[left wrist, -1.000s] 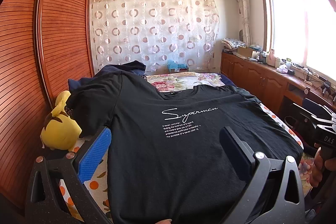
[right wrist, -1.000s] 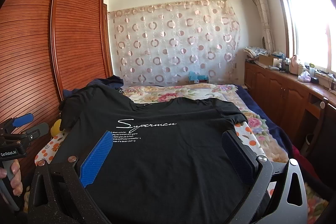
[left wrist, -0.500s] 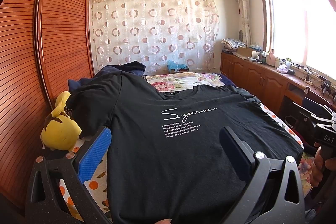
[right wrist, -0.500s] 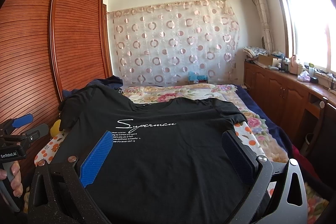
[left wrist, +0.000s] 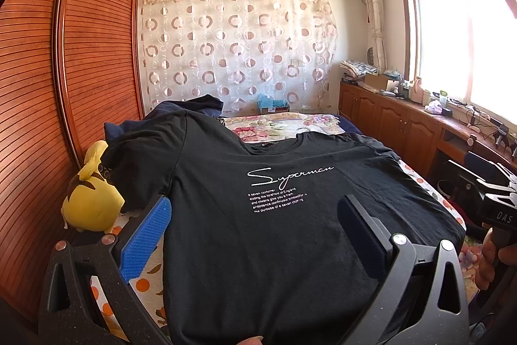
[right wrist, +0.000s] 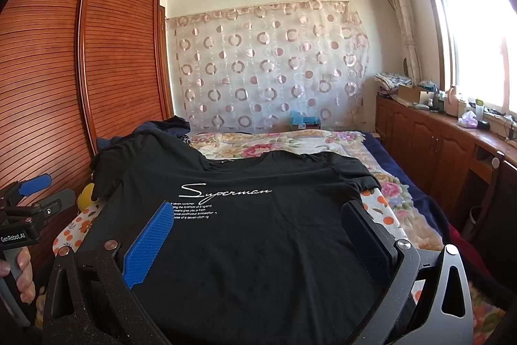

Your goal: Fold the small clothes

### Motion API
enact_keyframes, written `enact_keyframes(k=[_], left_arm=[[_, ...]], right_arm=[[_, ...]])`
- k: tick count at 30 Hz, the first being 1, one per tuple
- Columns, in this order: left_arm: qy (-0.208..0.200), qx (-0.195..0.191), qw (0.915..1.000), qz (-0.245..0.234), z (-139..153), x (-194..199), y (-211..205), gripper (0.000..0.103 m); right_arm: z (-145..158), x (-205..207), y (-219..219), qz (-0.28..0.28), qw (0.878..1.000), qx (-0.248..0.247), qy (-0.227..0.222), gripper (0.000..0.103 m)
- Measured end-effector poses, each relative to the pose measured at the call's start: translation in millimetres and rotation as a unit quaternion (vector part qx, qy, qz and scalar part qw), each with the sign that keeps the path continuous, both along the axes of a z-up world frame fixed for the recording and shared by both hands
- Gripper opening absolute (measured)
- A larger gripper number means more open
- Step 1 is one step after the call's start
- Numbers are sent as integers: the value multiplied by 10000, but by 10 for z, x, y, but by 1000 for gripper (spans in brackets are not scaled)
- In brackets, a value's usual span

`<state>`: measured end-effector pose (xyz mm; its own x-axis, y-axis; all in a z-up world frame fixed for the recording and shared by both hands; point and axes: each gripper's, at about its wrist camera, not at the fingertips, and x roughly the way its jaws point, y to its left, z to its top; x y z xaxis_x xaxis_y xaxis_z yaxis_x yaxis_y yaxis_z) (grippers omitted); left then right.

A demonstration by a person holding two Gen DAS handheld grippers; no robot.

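Left wrist view: black T-shirt [left wrist: 274, 215] overhangs the bed's [left wrist: 274, 125] right edge.

A black T-shirt [left wrist: 258, 215] lies spread on the floral bed [right wrist: 290, 141].

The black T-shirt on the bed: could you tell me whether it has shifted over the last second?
No. The black T-shirt keeps the same position against the yellow plush toy.

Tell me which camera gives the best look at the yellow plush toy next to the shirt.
The left wrist view. There the yellow plush toy shows nearly whole beside the black T-shirt, against the wardrobe. In the right wrist view only a small yellow patch peeks out under the shirt's sleeve.
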<state>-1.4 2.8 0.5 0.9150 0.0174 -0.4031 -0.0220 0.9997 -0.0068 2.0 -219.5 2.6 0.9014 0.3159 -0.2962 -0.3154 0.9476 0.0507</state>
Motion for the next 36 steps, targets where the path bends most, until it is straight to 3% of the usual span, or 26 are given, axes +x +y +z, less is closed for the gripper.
enact_keyframes(k=[36], left_arm=[[-17,2,10000,4,3,-12,-11,103]], right_arm=[[14,-4,4,58,10000,11,-27,103]])
